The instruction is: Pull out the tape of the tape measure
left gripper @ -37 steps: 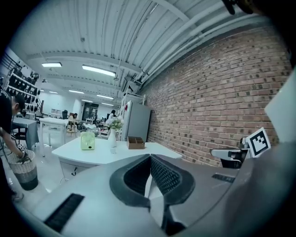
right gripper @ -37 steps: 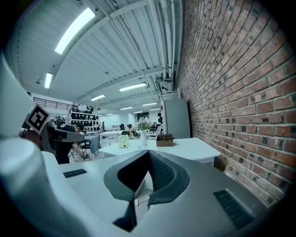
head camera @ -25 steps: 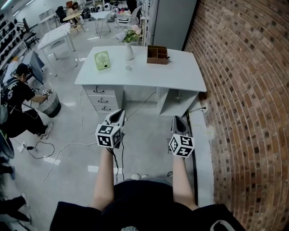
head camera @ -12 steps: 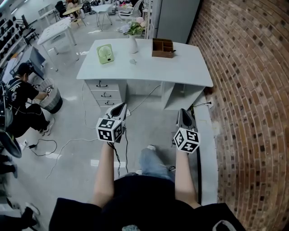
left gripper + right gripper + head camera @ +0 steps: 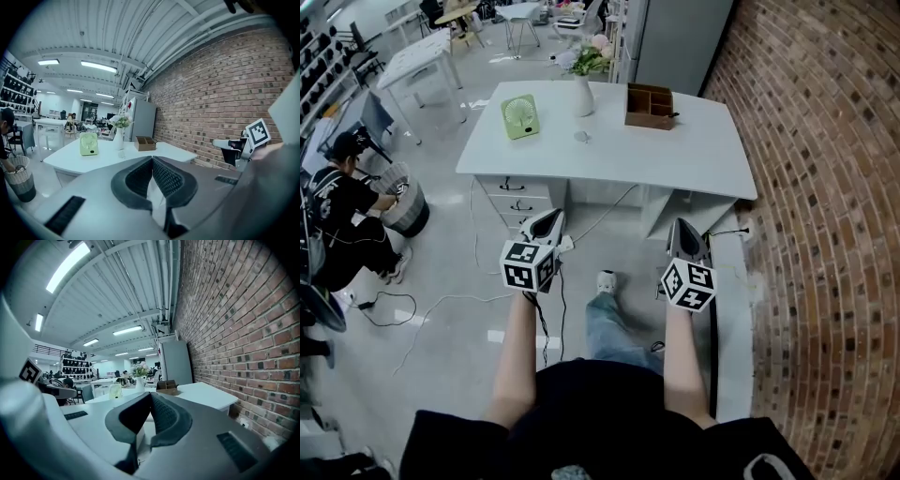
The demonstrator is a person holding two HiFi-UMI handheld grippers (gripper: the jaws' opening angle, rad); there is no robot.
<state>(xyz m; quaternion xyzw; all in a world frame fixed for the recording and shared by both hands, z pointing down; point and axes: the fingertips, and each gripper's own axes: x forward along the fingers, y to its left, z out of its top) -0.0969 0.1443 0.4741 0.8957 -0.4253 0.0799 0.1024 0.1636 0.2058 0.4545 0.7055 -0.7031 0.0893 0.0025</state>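
A small pale round object point(image 5: 582, 138), too small to identify, lies on the white desk point(image 5: 675, 159) between a green fan point(image 5: 520, 116) and a wooden box point(image 5: 650, 106). It also shows in the left gripper view as the small object point(image 5: 121, 153). My left gripper point(image 5: 551, 217) and right gripper point(image 5: 682, 225) are held side by side over the floor, short of the desk's front edge. Both point at the desk. The left gripper point(image 5: 152, 158) is shut with nothing in it, and so is the right gripper point(image 5: 150, 393).
A white vase of flowers point(image 5: 584, 94) stands at the desk's back edge. Drawers point(image 5: 517, 202) fill the desk's left side. A brick wall point(image 5: 825, 234) runs along the right. A crouching person point(image 5: 337, 206) and a basket point(image 5: 398, 202) are at the left, and cables point(image 5: 441, 305) lie on the floor.
Both grippers have been carried forward toward the desk, which now looks larger and nearer. A leg has stepped forward between the arms. The jaws stay shut.
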